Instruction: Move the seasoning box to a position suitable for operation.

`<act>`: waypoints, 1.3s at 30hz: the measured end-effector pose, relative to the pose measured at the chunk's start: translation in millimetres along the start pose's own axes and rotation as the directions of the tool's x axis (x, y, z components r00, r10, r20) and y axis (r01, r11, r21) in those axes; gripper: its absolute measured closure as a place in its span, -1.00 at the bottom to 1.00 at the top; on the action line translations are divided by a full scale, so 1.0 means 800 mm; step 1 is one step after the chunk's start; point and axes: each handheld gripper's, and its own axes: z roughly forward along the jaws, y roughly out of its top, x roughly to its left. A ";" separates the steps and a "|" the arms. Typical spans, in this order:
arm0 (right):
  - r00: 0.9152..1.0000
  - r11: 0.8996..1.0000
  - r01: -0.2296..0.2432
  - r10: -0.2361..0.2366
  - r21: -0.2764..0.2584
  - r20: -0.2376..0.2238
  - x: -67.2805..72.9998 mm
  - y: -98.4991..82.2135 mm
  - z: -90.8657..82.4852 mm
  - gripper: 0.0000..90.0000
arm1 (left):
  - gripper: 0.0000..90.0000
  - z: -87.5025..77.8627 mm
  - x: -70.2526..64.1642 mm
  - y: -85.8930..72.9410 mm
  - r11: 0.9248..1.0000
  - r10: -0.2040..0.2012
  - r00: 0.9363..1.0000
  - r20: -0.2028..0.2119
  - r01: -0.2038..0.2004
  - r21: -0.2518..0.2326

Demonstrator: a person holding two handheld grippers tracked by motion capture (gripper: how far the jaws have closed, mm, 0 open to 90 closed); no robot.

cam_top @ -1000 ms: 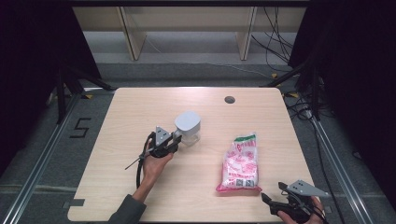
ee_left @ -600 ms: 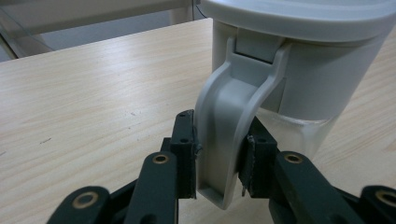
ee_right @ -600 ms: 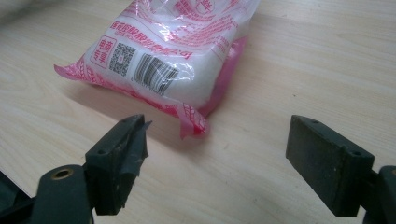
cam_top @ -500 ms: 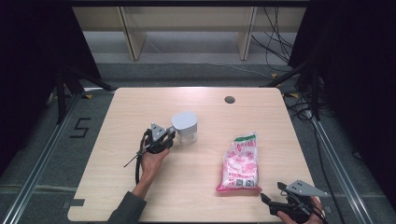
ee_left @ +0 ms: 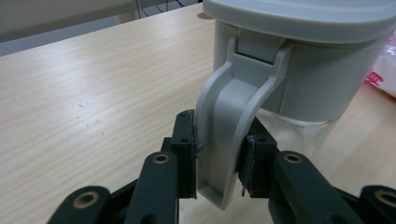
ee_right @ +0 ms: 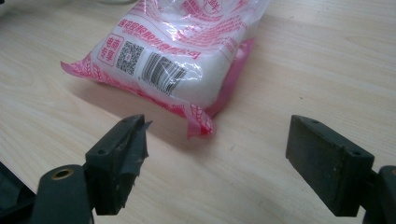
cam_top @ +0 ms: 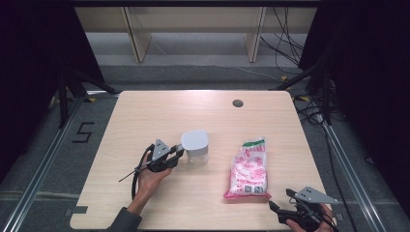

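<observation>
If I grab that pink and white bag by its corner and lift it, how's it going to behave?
The bag looks like thin, glossy film, so it may slip between the pads. Its white filling bulges loosely, so it will probably sag and shift rather than stay stiff. The crimped corner nearest the open right gripper is flat film and could stretch or tear.

The left tool (ee_left: 218, 161) clamps the grey handle (ee_left: 224, 126) of the lidded jar (ee_left: 303, 70) on the wooden table (ee_left: 93, 93).
</observation>
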 end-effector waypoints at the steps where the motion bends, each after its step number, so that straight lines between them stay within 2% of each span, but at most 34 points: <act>1: 1.000 1.000 0.000 0.000 0.000 0.000 0.000 0.000 0.000 -0.53 | 0.56 -0.002 -0.002 -0.001 1.000 0.001 1.000 0.007 -0.001 0.004; 3: 1.000 1.000 0.004 -0.004 -0.003 0.008 0.000 0.000 0.000 -0.53 | 0.56 -0.005 -0.005 -0.002 1.000 0.007 1.000 0.015 -0.007 0.006; 4: 0.999 0.999 -0.040 0.040 0.012 0.001 0.004 -0.001 -0.001 -0.53 | 0.56 -0.006 -0.006 -0.002 1.000 0.009 1.000 0.015 -0.009 0.006; 6: 0.999 0.999 -0.040 0.040 0.008 -0.004 0.005 0.000 -0.001 -0.53 | 0.56 -0.006 -0.009 -0.002 1.000 0.012 0.999 0.033 -0.012 0.004; 7: 1.000 1.000 0.011 -0.011 -0.008 0.006 0.000 0.000 0.000 -0.53 | 0.56 -0.006 -0.010 -0.002 1.000 0.017 0.999 0.039 -0.017 0.005; 9: 1.000 1.000 0.017 -0.017 -0.009 0.008 0.000 0.000 0.001 -0.53 | 0.56 -0.005 -0.014 -0.001 1.000 0.019 0.999 0.043 -0.019 0.009; 10: 1.000 1.000 -0.022 0.022 0.008 -0.001 0.003 -0.001 0.000 -0.53 | 0.56 -0.004 -0.016 0.000 1.000 0.021 0.999 0.047 -0.022 0.011; 11: 1.000 1.000 -0.029 0.029 0.009 -0.003 0.004 -0.001 0.000 -0.53 | 0.56 -0.003 -0.018 0.000 1.000 0.014 0.998 0.056 -0.014 0.007; 12: 1.000 1.000 0.001 -0.001 -0.001 -0.005 0.001 0.000 0.001 -0.53 | 0.56 -0.003 -0.019 0.001 1.000 0.021 0.998 0.057 -0.022 0.015; 15: 1.000 1.000 0.015 -0.015 -0.007 0.005 0.000 0.000 0.001 -0.52 | 0.55 -0.002 -0.023 0.002 1.000 0.000 0.998 0.067 -0.001 0.017; 16: 1.000 1.000 -0.026 0.026 0.007 -0.003 0.003 -0.001 0.000 -0.52 | 0.54 -0.003 -0.024 0.003 1.000 0.002 0.998 0.070 -0.004 0.022; 17: 1.000 1.000 -0.028 0.028 0.008 -0.001 0.003 -0.001 0.000 -0.52 | 0.54 -0.003 -0.024 0.003 1.000 0.001 0.997 0.074 -0.002 0.024; 18: 1.000 1.000 0.004 -0.004 0.005 0.001 0.000 0.000 -0.001 -0.52 | 0.53 -0.004 -0.025 0.003 1.000 -0.003 0.997 0.074 0.001 0.025; 19: 1.000 1.000 0.016 -0.016 -0.008 0.007 -0.001 0.000 0.000 -0.52 | 0.53 -0.004 -0.025 0.003 1.000 -0.002 0.997 0.080 0.000 0.027; 20: 1.000 1.000 -0.005 0.005 0.000 -0.009 0.001 -0.001 0.001 -0.52 | 0.52 -0.005 -0.025 0.003 1.000 -0.007 0.996 0.090 0.004 0.030; 22: 1.000 1.000 0.017 -0.017 -0.008 0.007 -0.001 0.000 0.001 -0.52 | 0.50 -0.007 -0.025 0.003 0.999 -0.018 0.993 0.116 0.014 0.034; 23: 1.000 1.000 -0.022 0.022 0.003 -0.001 0.003 -0.001 0.000 -0.52 | 0.50 -0.008 -0.025 0.003 0.999 -0.011 0.991 0.130 0.006 0.037; 25: 0.999 0.999 -0.034 0.034 0.010 -0.007 0.004 -0.001 0.000 -0.52 | 0.49 -0.010 -0.027 0.003 0.999 -0.009 0.990 0.143 0.003 0.041; 26: 1.000 1.000 0.002 -0.002 -0.001 0.003 0.000 0.000 0.000 -0.52 | 0.47 -0.010 -0.027 0.003 0.999 -0.008 0.987 0.161 0.002 0.034; 28: 1.000 1.000 -0.004 0.004 0.000 -0.006 0.000 -0.001 0.001 -0.52 | 0.46 -0.013 -0.032 0.005 0.999 -0.008 0.979 0.203 0.000 0.038; 31: 1.000 0.999 -0.031 0.031 0.010 -0.001 0.003 -0.001 0.000 -0.52 | 0.41 -0.015 -0.039 0.011 0.999 0.022 0.975 0.223 -0.030 0.034; 32: 1.000 1.000 0.014 -0.014 -0.006 0.008 -0.001 0.000 0.000 -0.52 | 0.42 -0.015 -0.041 0.012 0.999 0.011 0.973 0.231 -0.018 0.029; 33: 1.000 1.000 -0.004 0.004 -0.001 -0.006 0.000 -0.001 0.001 -0.52 | 0.44 -0.016 -0.041 0.014 1.000 0.008 0.973 0.233 -0.014 0.024; 34: 1.000 1.000 -0.004 0.004 0.000 -0.005 0.000 -0.001 0.001 -0.52 | 0.47 -0.017 -0.041 0.015 1.000 0.009 0.969 0.248 -0.016 0.024; 35: 1.000 1.000 -0.003 0.003 0.000 -0.003 0.000 -0.001 0.001 -0.52 | 0.48 -0.017 -0.042 0.015 0.999 0.018 0.968 0.251 -0.025 0.024; 37: 1.000 1.000 -0.005 0.005 0.000 -0.006 0.000 -0.001 0.000 -0.53 | 0.50 -0.017 -0.045 0.016 0.999 0.033 0.971 0.235 -0.041 0.029; 38: 1.000 1.000 -0.025 0.025 0.013 -0.003 0.002 -0.001 -0.001 -0.52 | 0.50 -0.016 -0.046 0.017 0.998 0.054 0.971 0.233 -0.062 0.026; 39: 1.000 1.000 0.015 -0.015 0.000 0.005 -0.001 0.000 0.000 -0.52 | 0.51 -0.014 -0.049 0.017 0.998 0.045 0.972 0.229 -0.053 0.028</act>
